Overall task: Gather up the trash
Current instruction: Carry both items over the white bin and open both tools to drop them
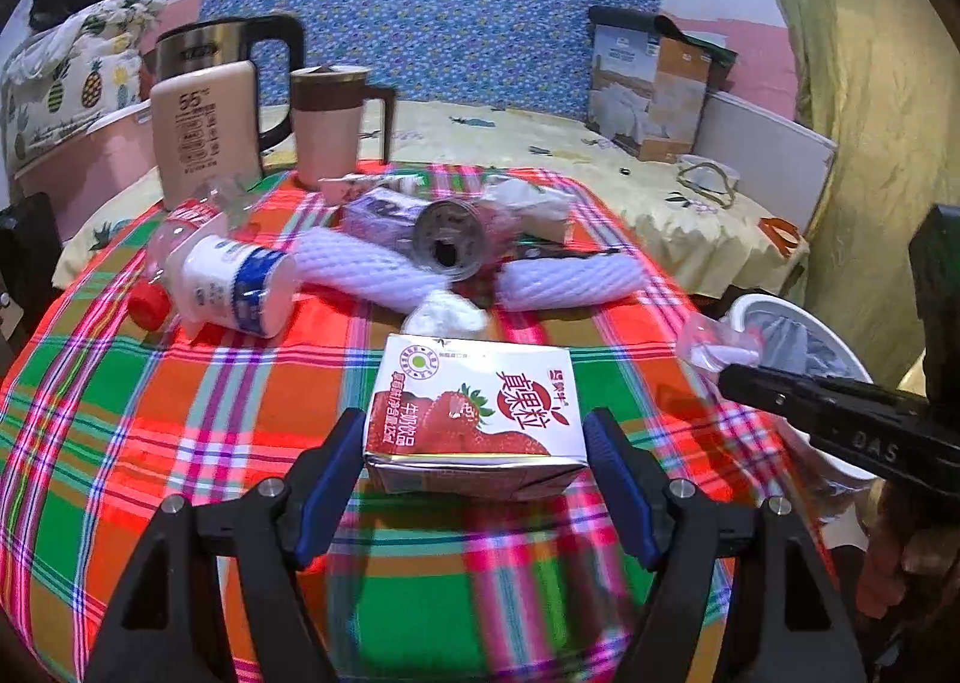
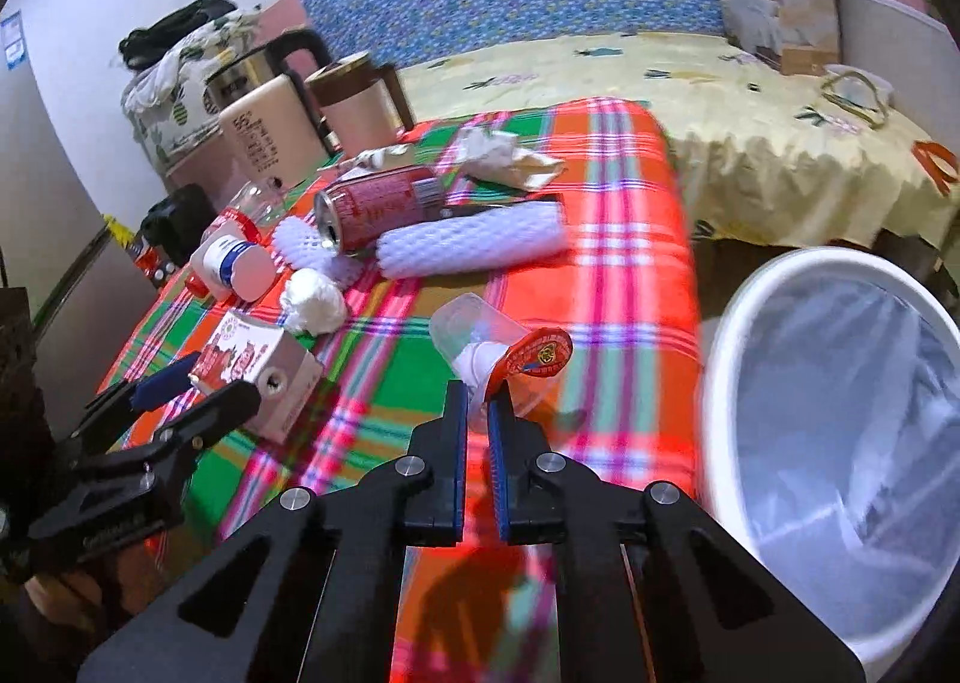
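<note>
Right gripper (image 2: 477,413) clenched on cup (image 2: 480,338) near desk's bin-side edge; carry level over bin (image 2: 729,323) before release; left gripper (image 1: 474,443) released, straddling carton (image 1: 474,413).

Clear cup (image 2: 480,344), red lid peeled; strawberry carton (image 1: 474,419) flat on cloth

Both wrist views look steeply down, close — sharing the plaid tablecloth (image 1: 180,443).
</note>
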Tool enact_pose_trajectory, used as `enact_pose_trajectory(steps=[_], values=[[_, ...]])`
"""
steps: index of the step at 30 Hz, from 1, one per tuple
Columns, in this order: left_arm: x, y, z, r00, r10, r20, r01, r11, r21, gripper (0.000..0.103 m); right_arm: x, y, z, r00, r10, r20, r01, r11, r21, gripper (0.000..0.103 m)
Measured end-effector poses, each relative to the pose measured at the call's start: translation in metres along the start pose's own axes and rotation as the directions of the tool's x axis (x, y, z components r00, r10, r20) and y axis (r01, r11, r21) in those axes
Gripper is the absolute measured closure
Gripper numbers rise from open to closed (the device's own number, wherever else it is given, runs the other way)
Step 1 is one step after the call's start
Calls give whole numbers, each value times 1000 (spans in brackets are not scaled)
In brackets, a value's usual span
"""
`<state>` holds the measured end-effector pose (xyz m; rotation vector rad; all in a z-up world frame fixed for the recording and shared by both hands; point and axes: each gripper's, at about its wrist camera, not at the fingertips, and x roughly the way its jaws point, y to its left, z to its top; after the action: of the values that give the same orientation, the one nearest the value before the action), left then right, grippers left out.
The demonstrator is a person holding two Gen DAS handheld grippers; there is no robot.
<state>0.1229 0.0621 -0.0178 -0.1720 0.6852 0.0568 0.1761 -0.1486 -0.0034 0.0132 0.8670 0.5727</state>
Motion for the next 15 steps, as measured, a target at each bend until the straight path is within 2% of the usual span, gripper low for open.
enact_pose_trajectory(steps=[9, 15], values=[[2, -58, 10, 993, -114, -8, 114, 989, 94, 28, -38, -45, -21, 995, -99, 26, 96, 990, 99, 94], [16, -108, 18, 976, -212, -42, 216, 961, 171, 28, -51, -75, -38, 986, -166, 6, 163, 973, 166, 94]])
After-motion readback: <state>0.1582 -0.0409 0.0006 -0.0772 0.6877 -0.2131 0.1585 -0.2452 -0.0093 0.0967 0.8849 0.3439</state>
